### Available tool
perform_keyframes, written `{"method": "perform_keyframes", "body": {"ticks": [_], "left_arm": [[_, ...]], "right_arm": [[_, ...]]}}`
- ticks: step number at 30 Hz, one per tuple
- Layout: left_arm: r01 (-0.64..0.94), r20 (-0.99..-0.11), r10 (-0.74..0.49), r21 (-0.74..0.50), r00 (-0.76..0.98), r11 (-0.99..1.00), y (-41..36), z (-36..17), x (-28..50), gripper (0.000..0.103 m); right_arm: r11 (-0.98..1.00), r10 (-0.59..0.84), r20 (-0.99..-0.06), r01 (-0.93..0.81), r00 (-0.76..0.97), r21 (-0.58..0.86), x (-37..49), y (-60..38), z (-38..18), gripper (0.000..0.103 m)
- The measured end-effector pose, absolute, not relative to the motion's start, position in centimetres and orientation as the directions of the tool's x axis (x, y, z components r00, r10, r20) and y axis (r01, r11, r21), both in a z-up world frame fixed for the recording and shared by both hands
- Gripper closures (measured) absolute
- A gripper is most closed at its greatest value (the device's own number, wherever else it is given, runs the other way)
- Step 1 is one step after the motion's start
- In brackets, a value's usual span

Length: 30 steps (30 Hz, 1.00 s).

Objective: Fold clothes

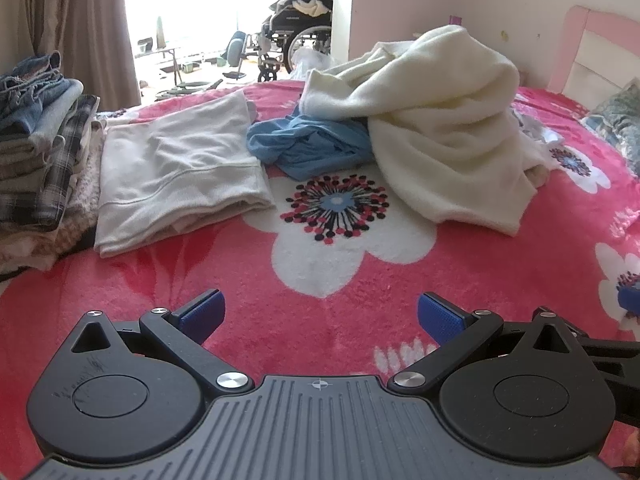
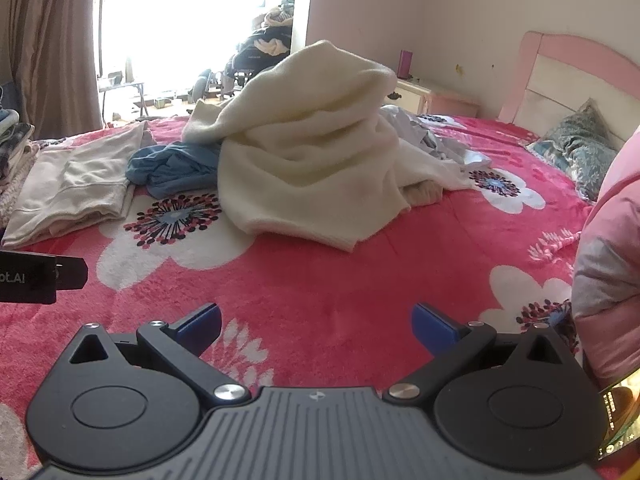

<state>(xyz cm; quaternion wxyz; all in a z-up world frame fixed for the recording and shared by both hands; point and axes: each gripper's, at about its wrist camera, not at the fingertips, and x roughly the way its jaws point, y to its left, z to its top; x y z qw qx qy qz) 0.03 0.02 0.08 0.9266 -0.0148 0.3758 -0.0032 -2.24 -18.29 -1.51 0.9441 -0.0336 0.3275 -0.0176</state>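
A heap of unfolded clothes lies mid-bed: a bulky cream fleece (image 1: 440, 120) (image 2: 312, 140) draped over a crumpled blue garment (image 1: 308, 144) (image 2: 176, 168). Left of them rests a folded beige garment (image 1: 176, 168) (image 2: 76, 184). My left gripper (image 1: 320, 316) hovers open over the pink flowered blanket (image 1: 160, 280), short of the heap, nothing between its blue pads. My right gripper (image 2: 316, 326) is likewise open and empty above the blanket (image 2: 360, 280), the cream fleece ahead of it. The left gripper's black body (image 2: 36, 276) shows at the right wrist view's left edge.
A stack of folded jeans and plaid clothes (image 1: 36, 152) stands at the bed's left edge. A patterned pillow (image 2: 576, 152) and pink headboard (image 2: 560, 76) lie at the right. A pink sleeve (image 2: 608, 280) fills the right edge. A wheelchair (image 1: 296, 32) stands beyond the bed.
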Motion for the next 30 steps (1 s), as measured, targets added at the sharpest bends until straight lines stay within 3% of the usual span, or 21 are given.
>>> {"method": "perform_keyframes", "body": {"ticks": [10, 30], "left_arm": [[-0.011, -0.718, -0.057, -0.09, 0.694, 0.996, 0.4, -0.9, -0.1, 0.0], [-0.003, -0.719, -0.008, -0.013, 0.695, 1.0, -0.2, -1.0, -0.5, 0.0]], "right_arm": [[0.999, -0.04, -0.625, 0.008, 0.78, -0.054, -2.5, -18.8, -2.4, 0.0], [0.997, -0.064, -0.656, 0.017, 0.752, -0.079, -2.3, -18.7, -2.6, 0.0]]}}
